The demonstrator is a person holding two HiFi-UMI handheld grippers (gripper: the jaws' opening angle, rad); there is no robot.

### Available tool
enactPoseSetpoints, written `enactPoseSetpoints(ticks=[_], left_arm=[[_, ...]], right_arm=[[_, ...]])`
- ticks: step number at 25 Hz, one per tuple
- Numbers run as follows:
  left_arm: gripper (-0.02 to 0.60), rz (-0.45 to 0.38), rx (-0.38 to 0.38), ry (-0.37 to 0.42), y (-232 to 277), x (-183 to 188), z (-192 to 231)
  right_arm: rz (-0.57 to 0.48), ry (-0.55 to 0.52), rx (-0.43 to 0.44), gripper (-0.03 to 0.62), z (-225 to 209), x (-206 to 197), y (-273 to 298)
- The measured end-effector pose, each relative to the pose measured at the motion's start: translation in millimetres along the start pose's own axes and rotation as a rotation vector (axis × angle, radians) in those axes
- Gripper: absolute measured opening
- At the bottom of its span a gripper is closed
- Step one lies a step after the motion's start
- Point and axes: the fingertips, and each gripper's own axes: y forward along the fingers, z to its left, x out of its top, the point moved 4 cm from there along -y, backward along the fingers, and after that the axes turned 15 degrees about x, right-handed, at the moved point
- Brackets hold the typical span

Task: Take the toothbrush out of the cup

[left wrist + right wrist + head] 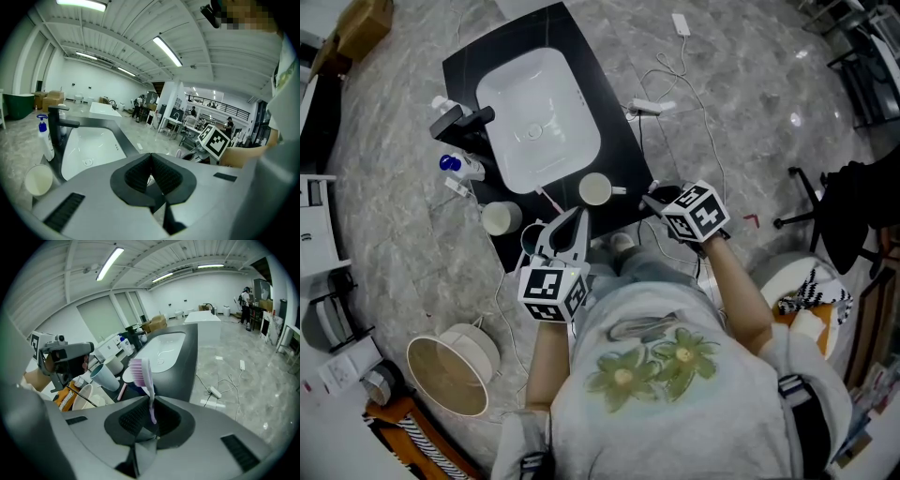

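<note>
Right gripper view: the right gripper [151,404] pinches the lower handle of a pink toothbrush [139,372], which stands nearly upright between the jaws with its bristle head above them and facing the gripper's left. The brush is clear of the cup [104,377], which stands on the black counter [190,364] ahead of this gripper and to its left, near it but apart. A second cup [114,363] stands just beyond the first. A slim pink item [122,391], possibly another brush though the view is too poor to be sure, lies on the counter just beside the first cup. The white sink [164,350] lies straight ahead of the jaws. In the left gripper view, the left gripper [151,164] has its jaws pressed together with nothing between them. Ahead of it and to its left are the black faucet [58,124] and a soap bottle [46,140] with a blue pump. Any label on the bottle is too small to read. To the left gripper's right, the cube [216,140] on the other gripper bears black-and-white square markers, the only print that is legible in these views.
</note>
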Motion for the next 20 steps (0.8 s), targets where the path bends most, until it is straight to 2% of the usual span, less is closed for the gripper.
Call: enactPoseSetpoints(ticks=[11,20], left_arm=[[0.018,0.000,0.032,-0.018,10.5,3.6,9.5],[0.018,0.003,0.068,-0.034,17.5,6.9,19.8]], right_arm=[[-0.074,0.021,0.031,0.063,-25.8,21.5,24.5],[-0.081,0.047,0.068,0.063,-47.0,32.8,48.0]])
